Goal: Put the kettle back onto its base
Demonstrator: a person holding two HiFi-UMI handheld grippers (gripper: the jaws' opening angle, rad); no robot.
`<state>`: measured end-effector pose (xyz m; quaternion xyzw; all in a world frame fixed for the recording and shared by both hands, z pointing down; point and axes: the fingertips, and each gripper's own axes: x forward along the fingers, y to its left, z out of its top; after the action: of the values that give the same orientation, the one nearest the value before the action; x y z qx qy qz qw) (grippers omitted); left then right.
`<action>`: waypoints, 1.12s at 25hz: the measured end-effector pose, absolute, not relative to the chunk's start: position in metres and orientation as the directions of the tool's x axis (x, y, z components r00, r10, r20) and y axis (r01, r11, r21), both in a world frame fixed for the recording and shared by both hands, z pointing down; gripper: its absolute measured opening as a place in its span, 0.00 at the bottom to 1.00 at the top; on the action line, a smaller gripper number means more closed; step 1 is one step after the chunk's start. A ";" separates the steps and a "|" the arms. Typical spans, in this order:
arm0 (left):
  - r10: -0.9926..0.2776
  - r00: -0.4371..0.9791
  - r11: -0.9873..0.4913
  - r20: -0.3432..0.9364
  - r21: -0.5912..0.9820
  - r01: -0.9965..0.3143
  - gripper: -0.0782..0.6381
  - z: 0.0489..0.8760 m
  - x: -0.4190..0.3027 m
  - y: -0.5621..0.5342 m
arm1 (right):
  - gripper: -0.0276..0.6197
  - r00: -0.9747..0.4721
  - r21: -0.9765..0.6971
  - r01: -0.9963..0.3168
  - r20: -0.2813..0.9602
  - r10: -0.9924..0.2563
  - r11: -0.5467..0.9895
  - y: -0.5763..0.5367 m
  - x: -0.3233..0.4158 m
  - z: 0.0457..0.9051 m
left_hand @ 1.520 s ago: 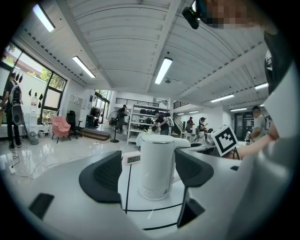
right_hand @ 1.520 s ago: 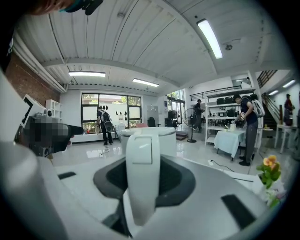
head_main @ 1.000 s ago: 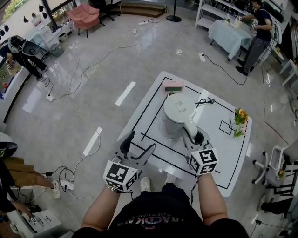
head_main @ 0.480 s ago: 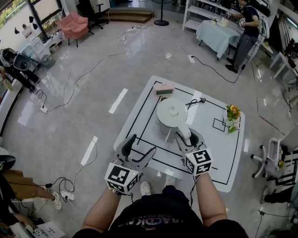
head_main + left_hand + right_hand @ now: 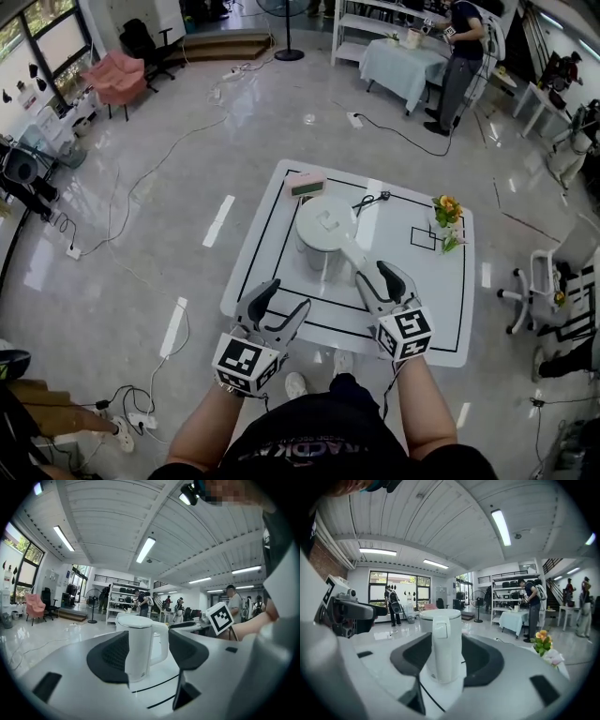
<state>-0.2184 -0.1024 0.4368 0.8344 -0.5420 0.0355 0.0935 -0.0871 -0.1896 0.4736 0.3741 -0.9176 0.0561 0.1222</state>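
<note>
Drawn back from the white kettle (image 5: 323,225), the right gripper (image 5: 375,274) has just opened, releasing its handle (image 5: 351,251); the left gripper (image 5: 286,295), empty, has just narrowed, jaws apart.

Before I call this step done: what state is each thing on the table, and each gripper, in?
White plastic electric kettle: upright, lid shut, no base discernible under it.
Black cord: slack on the white table.
Left gripper: open, jaws have just been closing partway, nothing between them.
Right gripper: open, jaws have just been opening, kettle handle ahead, ungripped.
Orange flowers: upright.
</note>
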 end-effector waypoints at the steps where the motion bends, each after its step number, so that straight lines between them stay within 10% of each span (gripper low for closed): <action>1: -0.893 0.421 -0.407 0.159 0.116 -0.906 0.47 0.436 -0.216 -0.102 | 0.33 -0.681 -0.016 -0.712 0.259 -0.685 0.702 -0.187 -0.082 0.471; 10: -0.830 0.540 -0.527 0.138 0.121 -0.841 0.13 0.434 -0.176 -0.096 | 0.26 -0.542 0.010 -0.833 0.195 -0.818 0.554 -0.152 -0.019 0.443; 14: -0.783 0.610 -0.594 0.121 0.144 -0.791 0.11 0.428 -0.141 -0.096 | 0.05 -0.466 0.022 -0.879 0.172 -0.868 0.476 -0.136 0.019 0.429; 28: -0.766 0.631 -0.609 0.121 0.178 -0.773 0.11 0.435 -0.043 -0.101 | 0.05 -0.468 0.013 -0.879 0.162 -0.869 0.476 -0.122 0.106 0.420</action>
<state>-0.0426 -0.1010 0.4355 0.8967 -0.4293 0.0161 0.1068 0.1060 -0.1219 0.4196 0.5107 -0.8559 0.0359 0.0732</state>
